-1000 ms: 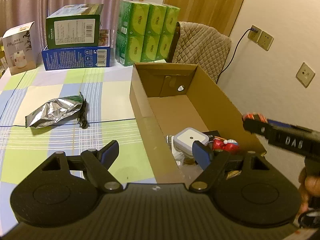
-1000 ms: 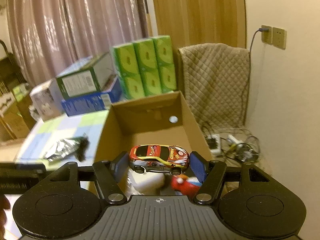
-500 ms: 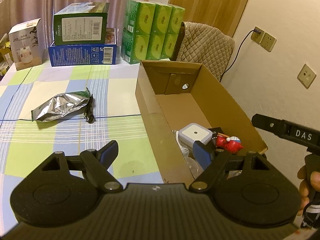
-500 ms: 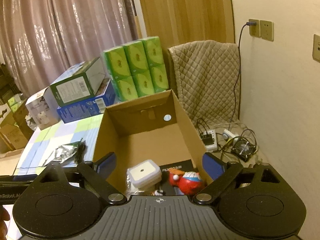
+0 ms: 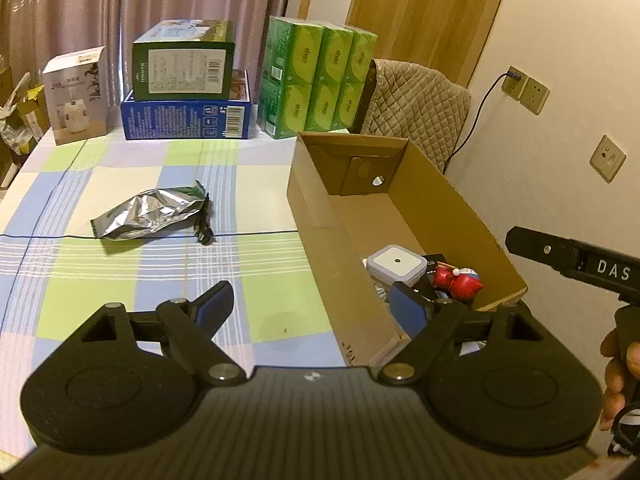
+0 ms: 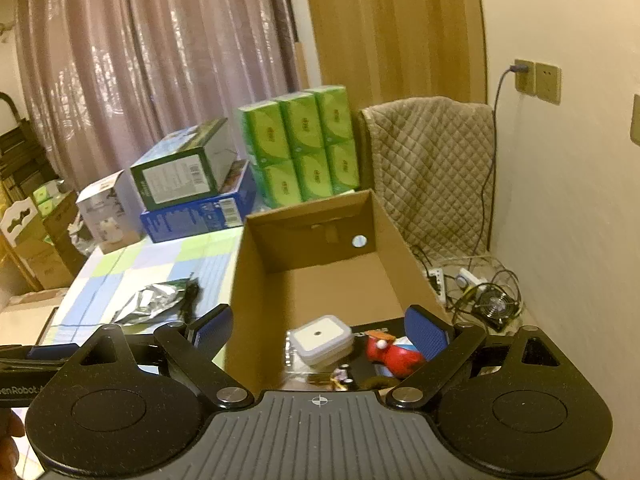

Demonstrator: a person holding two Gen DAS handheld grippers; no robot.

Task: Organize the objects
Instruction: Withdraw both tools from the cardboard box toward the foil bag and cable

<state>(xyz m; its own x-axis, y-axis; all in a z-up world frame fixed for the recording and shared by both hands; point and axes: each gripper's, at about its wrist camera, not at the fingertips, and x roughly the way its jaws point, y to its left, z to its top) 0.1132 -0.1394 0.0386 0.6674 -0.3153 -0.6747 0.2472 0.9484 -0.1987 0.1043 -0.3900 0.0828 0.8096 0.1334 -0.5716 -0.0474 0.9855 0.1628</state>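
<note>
An open cardboard box [image 5: 452, 204] [image 6: 248, 280] stands at the table's right edge. At its near end lie a white square device [image 5: 396, 263] [image 6: 320, 338] and a red and blue toy figure [image 5: 460, 282] [image 6: 394, 356]. A crumpled silver foil bag [image 5: 148, 214] [image 6: 150, 300] lies on the checked tablecloth beside a black clip [image 5: 202, 228]. My left gripper [image 5: 316, 306] is open and straddles the box's near left wall. My right gripper [image 6: 320, 330] is open and empty above the box's near end. The toy car is out of sight.
Green tissue packs [image 5: 316, 80], a green box on a blue box [image 5: 184, 92] and a white carton [image 5: 76, 96] line the table's far edge. A quilted chair back [image 5: 416, 104] stands behind the box. Cables and a small fan [image 6: 496, 304] lie on the floor at right.
My right gripper opened and let go of the red toy car, then rose and drew back from the box. The left gripper also pulled back, staying open.
</note>
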